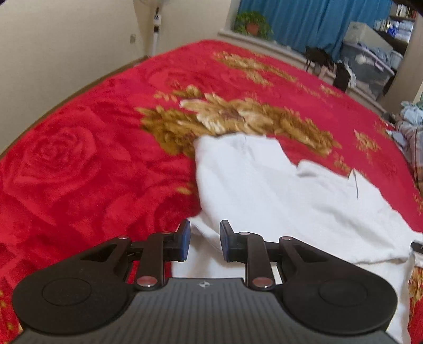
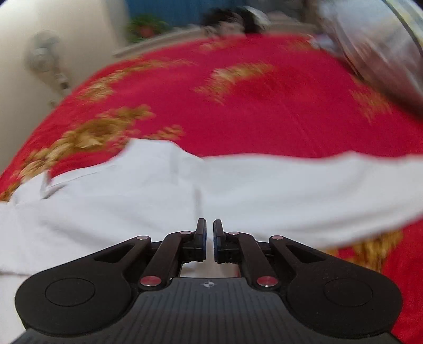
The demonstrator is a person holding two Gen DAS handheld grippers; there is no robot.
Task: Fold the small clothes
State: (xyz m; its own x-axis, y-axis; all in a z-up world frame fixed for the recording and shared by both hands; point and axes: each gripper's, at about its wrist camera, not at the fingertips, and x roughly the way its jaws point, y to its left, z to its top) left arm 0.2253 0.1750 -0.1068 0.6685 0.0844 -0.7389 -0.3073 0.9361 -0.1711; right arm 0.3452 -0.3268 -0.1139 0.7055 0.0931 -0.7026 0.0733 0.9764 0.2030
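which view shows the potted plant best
The left wrist view: the potted plant on the windowsill is fairly sharp there, green leaves and reddish pot clear. The right wrist view shows it only as a motion-blurred green and red smear.

left gripper (image 1: 203,239) | right gripper (image 2: 209,239) | black linkages | blue-padded jaws | silver rivets
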